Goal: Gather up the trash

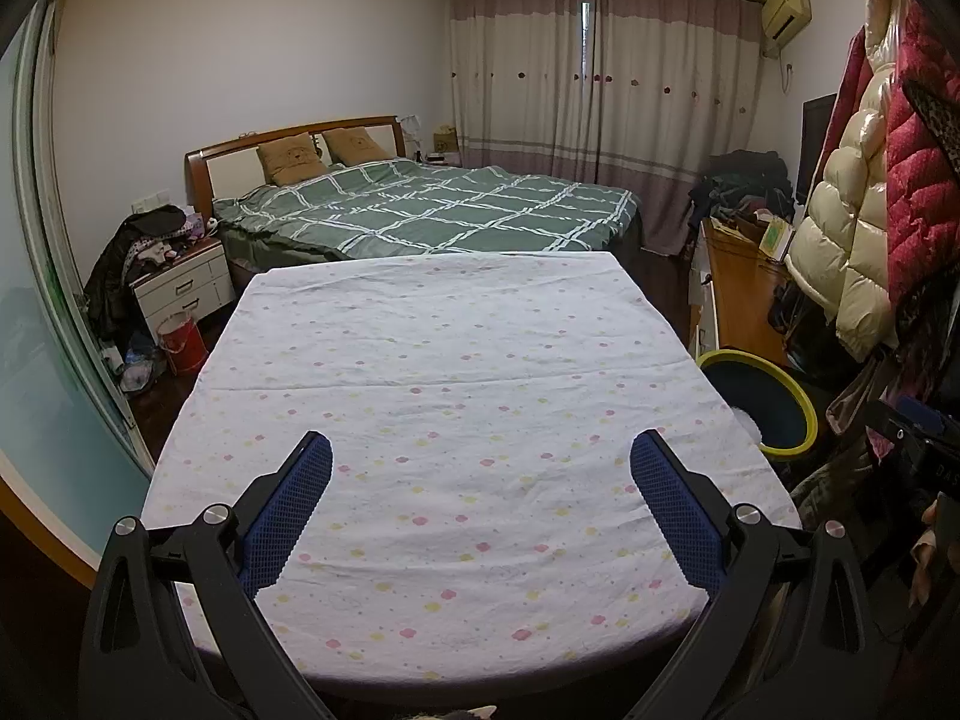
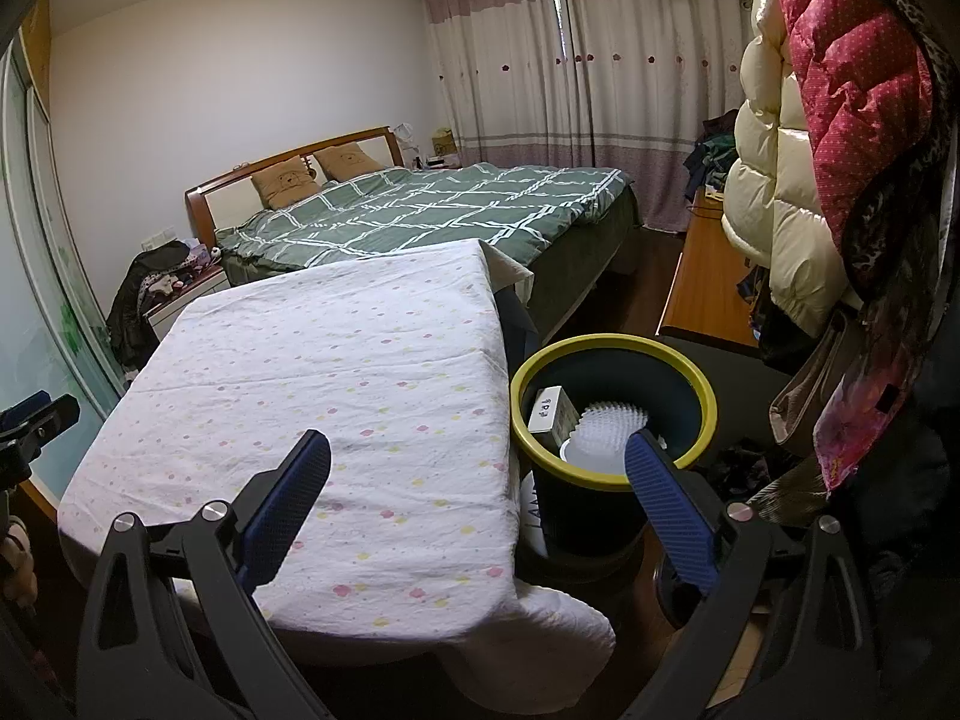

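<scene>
A dark bin with a yellow rim [image 2: 711,405] stands on the floor at the right side of a table covered in a white flowered cloth [image 2: 336,372]. Inside the bin lie a white box [image 2: 549,411] and a white ribbed plastic piece [image 2: 603,426]. My right gripper [image 2: 480,468] is open and empty, its left finger over the cloth and its right finger over the bin's near rim. My left gripper [image 1: 480,468] is open and empty above the near part of the cloth [image 1: 456,360]. The bin [image 1: 801,405] shows at the table's right edge in the left wrist view.
A bed with a green checked cover [image 1: 432,210] lies beyond the table. A white nightstand [image 1: 186,285] and a red bucket [image 1: 180,339] stand at the left. A wooden desk [image 2: 702,282] and hanging puffy coats [image 2: 798,180] crowd the right side.
</scene>
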Available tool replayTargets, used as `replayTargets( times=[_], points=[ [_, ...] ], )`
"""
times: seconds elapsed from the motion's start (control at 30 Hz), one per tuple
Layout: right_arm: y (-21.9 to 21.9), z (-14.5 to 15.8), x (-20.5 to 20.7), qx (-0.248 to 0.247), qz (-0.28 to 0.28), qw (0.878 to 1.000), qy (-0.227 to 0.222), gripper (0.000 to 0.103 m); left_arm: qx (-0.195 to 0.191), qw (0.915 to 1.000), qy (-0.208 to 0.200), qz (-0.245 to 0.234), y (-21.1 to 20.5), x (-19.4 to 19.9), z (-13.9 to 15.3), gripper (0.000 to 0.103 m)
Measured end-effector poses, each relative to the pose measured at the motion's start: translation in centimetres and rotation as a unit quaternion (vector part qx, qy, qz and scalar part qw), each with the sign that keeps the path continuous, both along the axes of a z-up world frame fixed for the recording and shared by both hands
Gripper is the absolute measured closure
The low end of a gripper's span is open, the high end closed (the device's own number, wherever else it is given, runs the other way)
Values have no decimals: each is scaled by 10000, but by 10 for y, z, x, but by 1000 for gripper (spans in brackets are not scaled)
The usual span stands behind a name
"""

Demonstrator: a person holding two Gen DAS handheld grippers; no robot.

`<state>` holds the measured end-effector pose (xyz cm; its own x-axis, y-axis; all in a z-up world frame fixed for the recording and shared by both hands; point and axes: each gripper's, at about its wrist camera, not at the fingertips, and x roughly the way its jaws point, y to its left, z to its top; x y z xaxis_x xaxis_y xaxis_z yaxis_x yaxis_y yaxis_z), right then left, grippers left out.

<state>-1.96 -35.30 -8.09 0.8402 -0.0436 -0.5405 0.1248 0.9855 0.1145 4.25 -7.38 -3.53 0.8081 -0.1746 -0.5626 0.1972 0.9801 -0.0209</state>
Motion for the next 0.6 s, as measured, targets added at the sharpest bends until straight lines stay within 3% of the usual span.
replayTargets(
  times=[0.6],
  points=[
    [1, -2, 0, 31, -24, 10000, -3, 9, -31, 10000, 63, -64, -1, 4, -2, 5]
  ],
)
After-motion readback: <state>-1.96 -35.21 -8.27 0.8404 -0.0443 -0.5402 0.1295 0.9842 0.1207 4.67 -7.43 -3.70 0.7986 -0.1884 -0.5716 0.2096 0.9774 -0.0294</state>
